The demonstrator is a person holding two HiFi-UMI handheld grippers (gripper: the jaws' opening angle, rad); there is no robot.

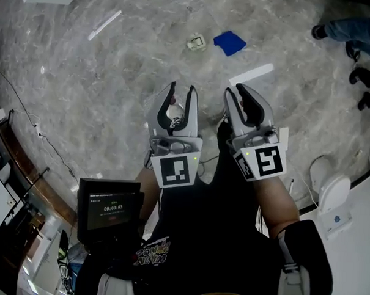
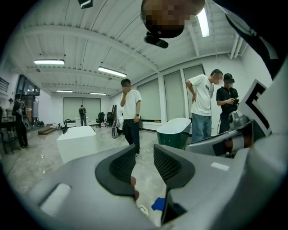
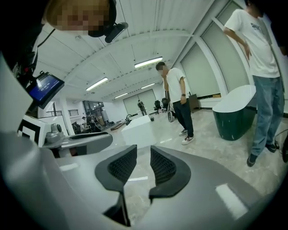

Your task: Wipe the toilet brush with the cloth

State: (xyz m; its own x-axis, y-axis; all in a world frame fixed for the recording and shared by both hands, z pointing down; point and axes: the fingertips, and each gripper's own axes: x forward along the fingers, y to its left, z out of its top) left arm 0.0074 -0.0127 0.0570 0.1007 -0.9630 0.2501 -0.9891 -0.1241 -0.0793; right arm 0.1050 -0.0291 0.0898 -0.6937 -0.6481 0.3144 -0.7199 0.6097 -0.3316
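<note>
Now, head view: a folded blue cloth [image 1: 230, 42] lies flat on the grey marbled stone floor [image 1: 83, 96]. A small pale object [image 1: 197, 42] sits just left of the cloth, too small for me to name. A flat white strip [image 1: 251, 73] lies just nearer me than the cloth. My left gripper [image 1: 182, 87] and right gripper [image 1: 235, 89] are side by side, well short of the cloth, tips towards it.

Left gripper view: the left gripper [image 2: 145, 155] has its jaws apart by a narrow gap, with only floor showing between the pads. The cloth [image 2: 158, 204] shows low in frame, under the jaws. A dark green tub [image 2: 174, 132] stands well beyond the cloth.

Right gripper view: the right gripper [image 3: 143, 157] has its jaws apart too, a slim gap with nothing in it but floor.
</note>
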